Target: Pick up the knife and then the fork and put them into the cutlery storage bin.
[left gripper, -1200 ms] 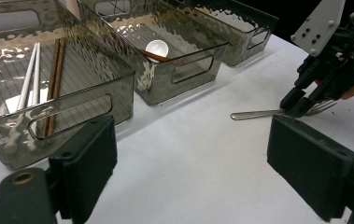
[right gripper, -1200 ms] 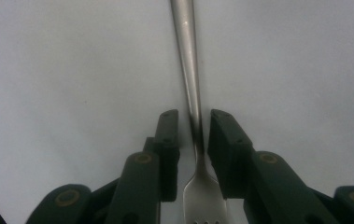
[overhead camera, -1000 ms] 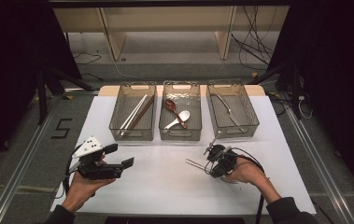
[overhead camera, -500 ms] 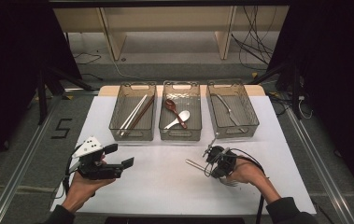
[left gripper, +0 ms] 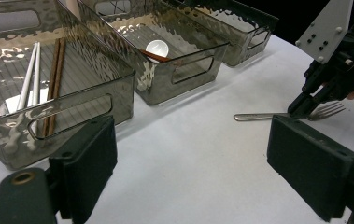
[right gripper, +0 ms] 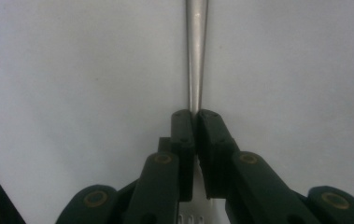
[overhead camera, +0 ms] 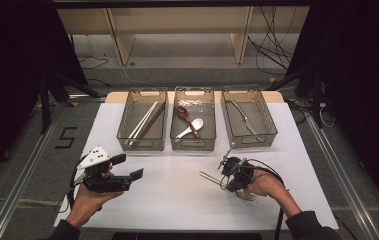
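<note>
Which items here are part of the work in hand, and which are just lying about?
In hand:
- fork on the table, pinched at its neck
- right gripper, jaws just closed on it
- right bin, already holding a fork, its likely destination

Lying about:
- chopsticks in the left bin
- spoons in the middle bin
- left gripper, open, idle

A black "5" is marked on the grey floor left of the table.

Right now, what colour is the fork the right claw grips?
Silver metal fork, clearest in the left gripper view.
</note>
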### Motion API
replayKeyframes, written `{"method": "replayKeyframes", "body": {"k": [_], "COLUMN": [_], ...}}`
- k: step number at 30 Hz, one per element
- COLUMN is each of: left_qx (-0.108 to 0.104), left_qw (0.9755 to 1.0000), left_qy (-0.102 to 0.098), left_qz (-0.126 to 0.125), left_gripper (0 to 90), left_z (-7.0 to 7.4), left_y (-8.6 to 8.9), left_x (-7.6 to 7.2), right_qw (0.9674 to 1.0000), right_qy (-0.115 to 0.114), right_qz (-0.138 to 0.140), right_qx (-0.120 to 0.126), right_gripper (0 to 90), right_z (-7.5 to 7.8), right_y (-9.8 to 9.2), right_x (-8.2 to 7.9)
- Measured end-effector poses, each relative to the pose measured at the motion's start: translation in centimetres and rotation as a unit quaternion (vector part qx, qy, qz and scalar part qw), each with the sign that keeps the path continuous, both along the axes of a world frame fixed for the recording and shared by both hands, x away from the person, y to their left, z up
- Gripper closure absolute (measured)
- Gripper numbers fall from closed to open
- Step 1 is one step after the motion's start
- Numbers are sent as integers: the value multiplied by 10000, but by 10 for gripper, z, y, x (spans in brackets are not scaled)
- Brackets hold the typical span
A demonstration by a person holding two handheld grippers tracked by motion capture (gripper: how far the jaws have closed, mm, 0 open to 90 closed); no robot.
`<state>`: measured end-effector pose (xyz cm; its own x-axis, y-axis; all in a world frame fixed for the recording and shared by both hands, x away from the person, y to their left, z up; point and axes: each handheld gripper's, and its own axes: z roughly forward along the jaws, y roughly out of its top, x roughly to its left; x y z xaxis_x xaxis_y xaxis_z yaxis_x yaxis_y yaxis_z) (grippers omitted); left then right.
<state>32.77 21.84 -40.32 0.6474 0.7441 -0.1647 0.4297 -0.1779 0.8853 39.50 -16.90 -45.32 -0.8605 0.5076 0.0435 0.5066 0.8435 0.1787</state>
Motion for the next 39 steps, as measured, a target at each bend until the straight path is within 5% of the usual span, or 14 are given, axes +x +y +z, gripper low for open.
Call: {"method": "replayKeyframes", "body": {"k": [26, 39], "left_qx": [-2, -29], "left_qw": [10000, 10000], "left_qy": [1, 7], "left_qz": [12, 44], "left_gripper": [155, 155], "left_z": [0, 0], "left_y": [0, 0], "left_x": [0, 0], "right_qw": [9979, 9921], "right_qy": [-208, -480], "right_qz": [-421, -756], "right_qx": [457, 881], "right_gripper": [859, 859], "right_z": [21, 47], "right_y": [-17, -38], "right_x": [6, 12]}}
